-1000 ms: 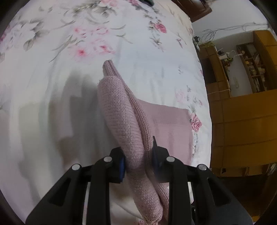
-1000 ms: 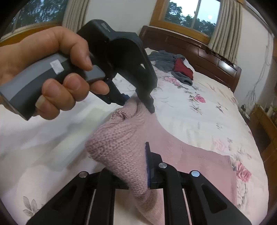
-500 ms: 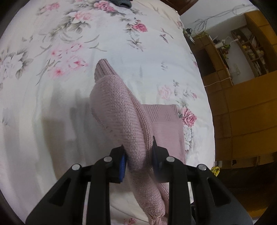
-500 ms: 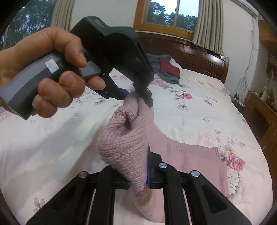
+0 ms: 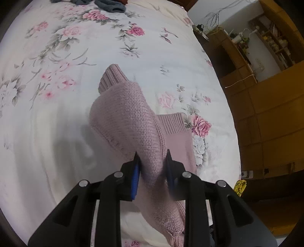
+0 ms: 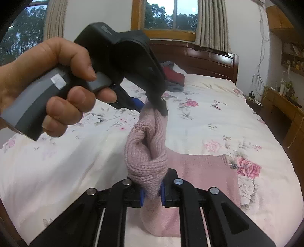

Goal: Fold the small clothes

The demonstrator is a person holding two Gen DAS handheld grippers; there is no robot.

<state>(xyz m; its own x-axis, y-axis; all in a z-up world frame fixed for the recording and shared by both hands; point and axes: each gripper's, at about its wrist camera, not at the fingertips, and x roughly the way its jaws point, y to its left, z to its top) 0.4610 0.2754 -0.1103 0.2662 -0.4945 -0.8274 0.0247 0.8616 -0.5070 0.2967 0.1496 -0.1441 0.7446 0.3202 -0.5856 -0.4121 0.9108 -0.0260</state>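
While both tongs grip the same garment, the bed (image 5: 57,133) with its floral quilt spreads out below and ahead of them, filling most of each view. A wooden headboard (image 6: 209,57) and curtained windows (image 6: 167,15) stand far beyond the right tongs, and wooden cabinets (image 5: 266,114) run along the right of the left tongs. A heap of grey and red clothes (image 6: 174,77) lies on the bed well ahead of both tongs, near the headboard.

The pink knitted sweater (image 5: 133,117) is partly lifted off the quilt: its lower part lies flat on the bed to the right of the tongs, and a bunched fold rises between them. The left tongs (image 5: 152,167) are pinching a thick fold of the knit, with a ribbed cuff sticking up just ahead. The right tongs (image 6: 152,191) are likewise pinching a rolled wad of the sweater. In the right wrist view a hand (image 6: 47,91) holds the left tool's grey handle, its tips biting the top of the raised fold.
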